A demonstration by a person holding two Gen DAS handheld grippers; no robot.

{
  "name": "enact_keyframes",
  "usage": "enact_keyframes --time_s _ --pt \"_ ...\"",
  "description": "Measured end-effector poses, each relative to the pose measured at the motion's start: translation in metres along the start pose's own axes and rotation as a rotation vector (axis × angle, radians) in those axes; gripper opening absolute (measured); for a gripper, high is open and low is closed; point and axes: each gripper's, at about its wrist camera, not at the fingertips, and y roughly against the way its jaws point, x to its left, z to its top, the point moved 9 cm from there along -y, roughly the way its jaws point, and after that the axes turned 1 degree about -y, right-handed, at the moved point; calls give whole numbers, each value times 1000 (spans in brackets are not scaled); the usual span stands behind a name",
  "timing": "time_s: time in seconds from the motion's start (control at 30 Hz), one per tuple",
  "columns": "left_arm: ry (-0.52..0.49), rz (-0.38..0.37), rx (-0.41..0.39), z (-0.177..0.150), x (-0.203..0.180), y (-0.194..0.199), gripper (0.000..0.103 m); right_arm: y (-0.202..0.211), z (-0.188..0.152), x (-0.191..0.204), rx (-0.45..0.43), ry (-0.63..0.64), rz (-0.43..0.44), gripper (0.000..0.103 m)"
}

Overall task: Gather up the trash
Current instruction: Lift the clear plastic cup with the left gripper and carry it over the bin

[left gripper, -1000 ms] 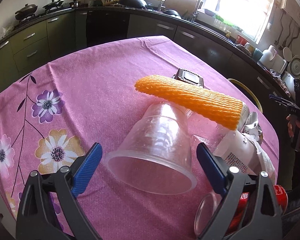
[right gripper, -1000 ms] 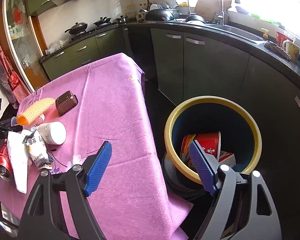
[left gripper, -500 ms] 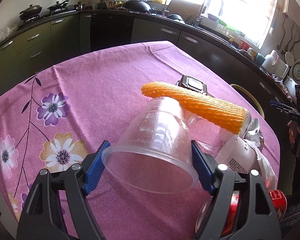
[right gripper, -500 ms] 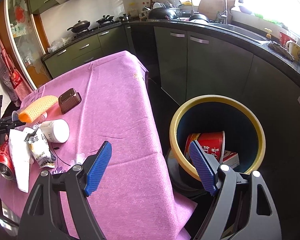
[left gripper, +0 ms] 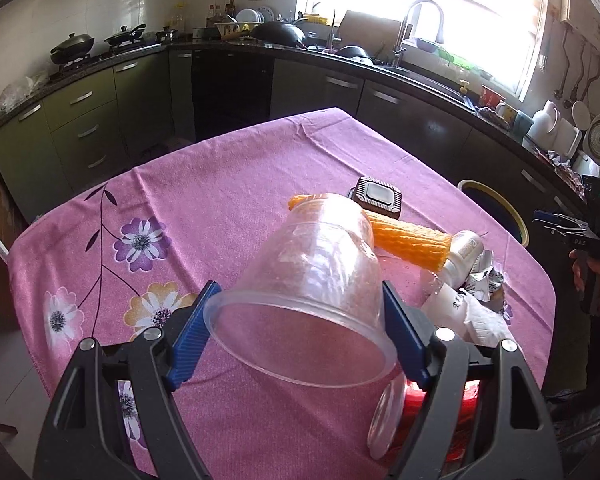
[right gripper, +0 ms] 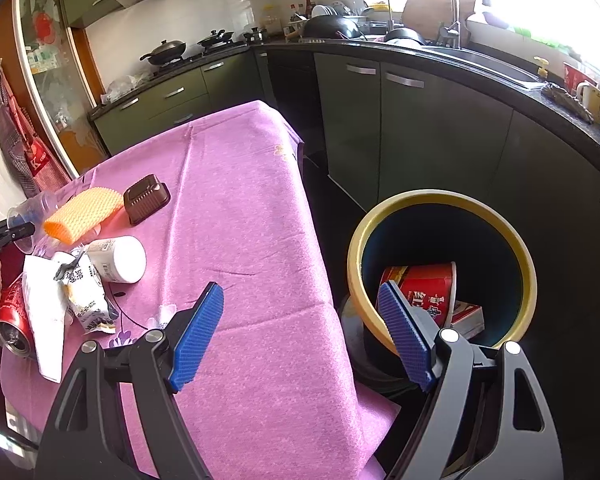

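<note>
Left gripper is clamped on a clear plastic cup, blue pads pressing both sides just behind the rim; its jaws have just been closing onto it. Cup lies sideways, mouth toward the camera, base pointing away, lifted clear of the cloth. Just behind the cup: orange foam net, brown tray, white bottle, crumpled wrappers, a red can low at right under the gripper.

Right gripper holds nothing, jaws spread wide, hanging over the table's edge with one pad in front of the bin. Bin is yellow-rimmed, dark inside, on the floor beside the table; red paper cup and a small box inside it.

Table is covered by pink cloth with flower print. Kitchen around: dark green cabinets, black counter, pans on a stove, sink with tap under a bright window
</note>
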Motion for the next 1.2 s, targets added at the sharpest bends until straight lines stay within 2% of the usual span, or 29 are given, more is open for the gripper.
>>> enact_keyframes --time_s 0.17,0.33,0.5,0.67,0.87,0.97,1.2 --pt "-6 24 -15 9 -13 18 75 3 -1 -2 -5 -5 8 79" --pt "-19 0 -40 29 -41 38 75 13 0 -9 -25 -13 3 79" --pt "-67 -56 -44 59 -91 47 75 29 -1 -23 -54 -25 -11 79" --pt "-141 -130 -18 89 -156 38 75 47 -6 -53 -83 -67 -34 79" --pt "-230 -260 30 121 -251 2 75 76 -19 -106 -132 -144 -107 79" --pt "-264 -327 76 130 -304 -29 75 91 -28 -135 -153 -183 -149 79" --pt "-340 -377 208 129 -399 -123 75 110 -54 -191 -166 -274 -185 79"
